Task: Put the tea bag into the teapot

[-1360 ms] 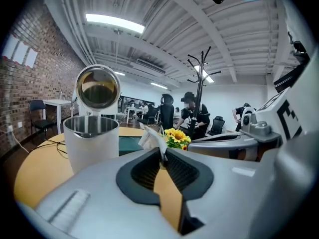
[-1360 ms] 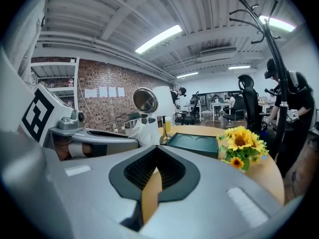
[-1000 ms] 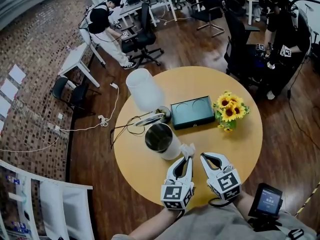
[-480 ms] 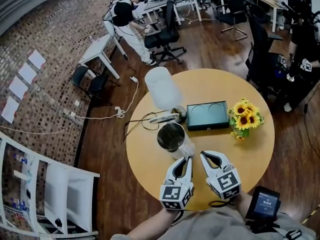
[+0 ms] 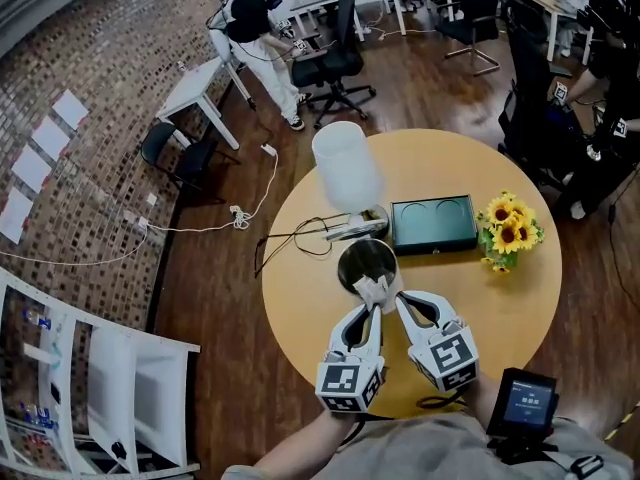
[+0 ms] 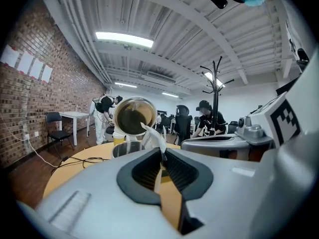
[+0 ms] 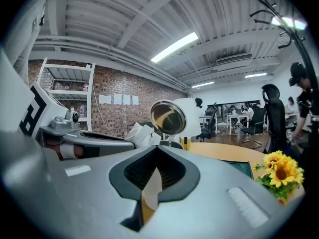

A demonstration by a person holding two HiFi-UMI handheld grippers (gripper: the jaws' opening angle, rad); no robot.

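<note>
The teapot stands open-topped near the middle of the round wooden table, its metal lid swung back. A white tea bag hangs at the pot's near rim, pinched at the tip of my left gripper, which is shut on it. In the left gripper view the tea bag sticks up from the gripper, in front of the pot's opening. My right gripper sits close beside it, jaws together, with nothing clearly held. The tea bag shows to its left.
A tall white cylinder stands behind the pot. A dark green tray and a sunflower bunch lie to the right. A black cable trails off the table's left edge. Office chairs and people are beyond.
Both grippers have moved forward together with the tea bag, from beside the pot's near side up to its rim. The head view has shifted, so the table sits further right.
</note>
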